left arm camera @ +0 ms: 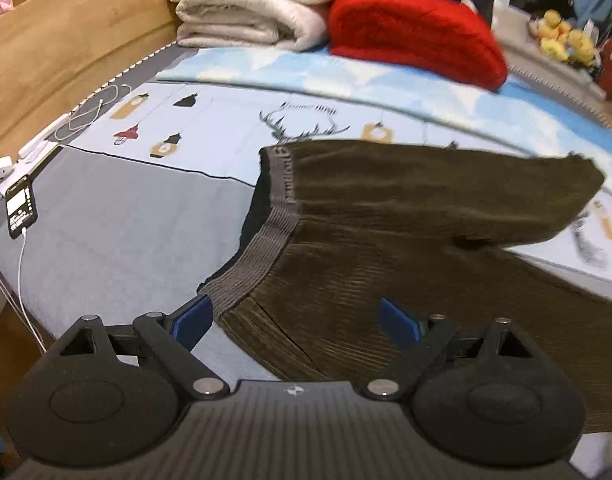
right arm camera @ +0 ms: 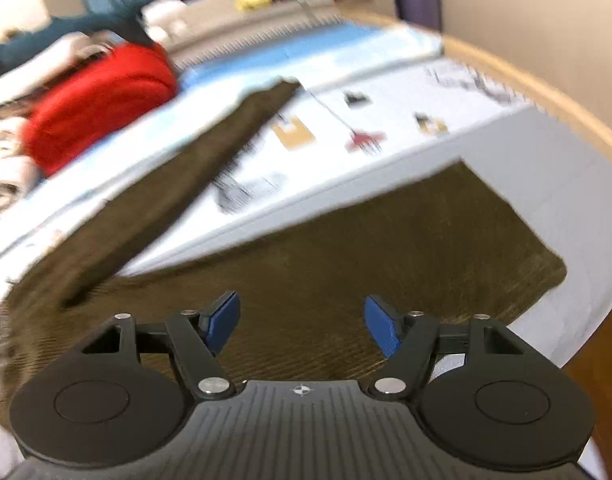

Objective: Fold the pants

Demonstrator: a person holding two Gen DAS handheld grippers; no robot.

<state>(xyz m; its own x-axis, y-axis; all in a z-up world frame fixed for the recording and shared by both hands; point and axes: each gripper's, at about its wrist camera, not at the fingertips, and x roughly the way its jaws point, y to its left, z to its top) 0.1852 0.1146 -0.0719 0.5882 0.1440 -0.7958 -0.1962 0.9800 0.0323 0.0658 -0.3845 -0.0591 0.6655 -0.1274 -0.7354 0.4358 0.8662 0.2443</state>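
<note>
Olive corduroy pants (left arm camera: 385, 240), flat, legs apart

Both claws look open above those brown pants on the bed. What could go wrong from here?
1. The left gripper sits at the pants' ribbed waistband; it might pinch only the top layer, so the fold slips.
2. The legs lie splayed apart, so the fold may come out crooked.
3. A phone and its cable lie on the bed; dragged cloth could snag them.

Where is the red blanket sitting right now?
The red blanket lies at the far end of the bed, upper centre in the left wrist view, right of the folded cream blankets and beyond the olive pants.
</note>
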